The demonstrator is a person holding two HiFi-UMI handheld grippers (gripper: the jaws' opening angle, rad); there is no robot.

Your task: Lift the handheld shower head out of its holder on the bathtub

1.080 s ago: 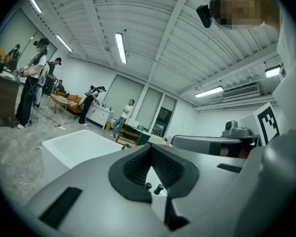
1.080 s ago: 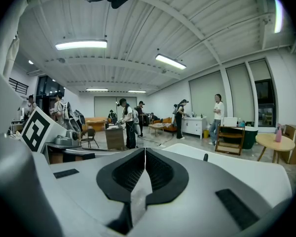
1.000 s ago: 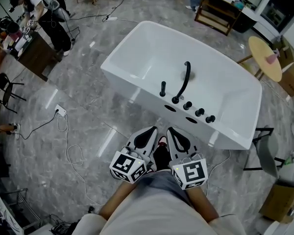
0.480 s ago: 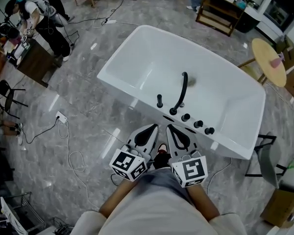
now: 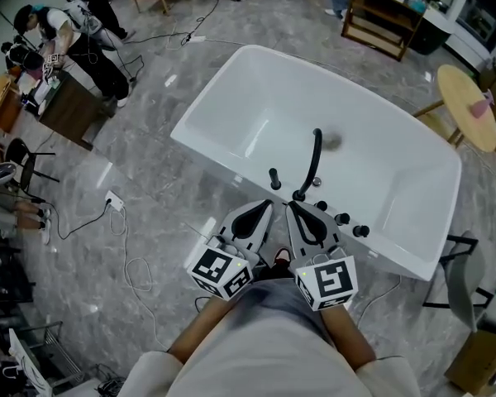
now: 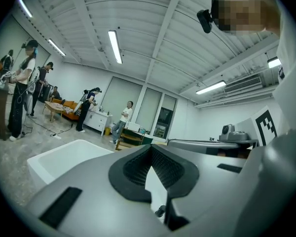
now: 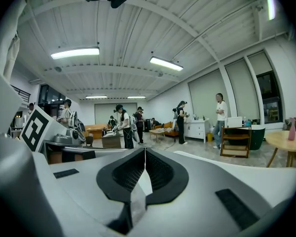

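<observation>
We stand on a glossy grey marble-look floor (image 5: 149, 246), facing a white bathtub (image 5: 231, 151) set at an angle in a large open room (it reads more like a workshop than a bathroom). A white power strip (image 5: 114, 199) and a loose white cable (image 5: 136, 263) lie on the floor to our left. Further left, people (image 5: 62, 27) in dark clothes work at a dark wooden desk (image 5: 66, 106), with a black chair (image 5: 21, 160) near it. Beyond the tub stands a wooden shelf unit (image 5: 384, 23). To the right, a round wooden table (image 5: 463, 98) carries a small pink item (image 5: 482, 106). Overhead, the gripper views show a white ribbed ceiling with long tube lights (image 6: 115, 46).

On the tub's near rim we see a black curved spout (image 5: 314, 155) with 3 black knobs (image 5: 341, 218) to its right. The handheld shower head (image 5: 274, 178), also black, stands upright on that rim just left of the spout.

The left gripper (image 5: 269, 204) and the right gripper (image 5: 290, 206) sit side by side in front of us. Their tips are near the rim, just short of the shower head and apart from it. On both, the ribbed pads meet with nothing between them.

The print we can make out is the black-and-white square pattern on the 2 marker cubes (image 5: 219, 270).
</observation>
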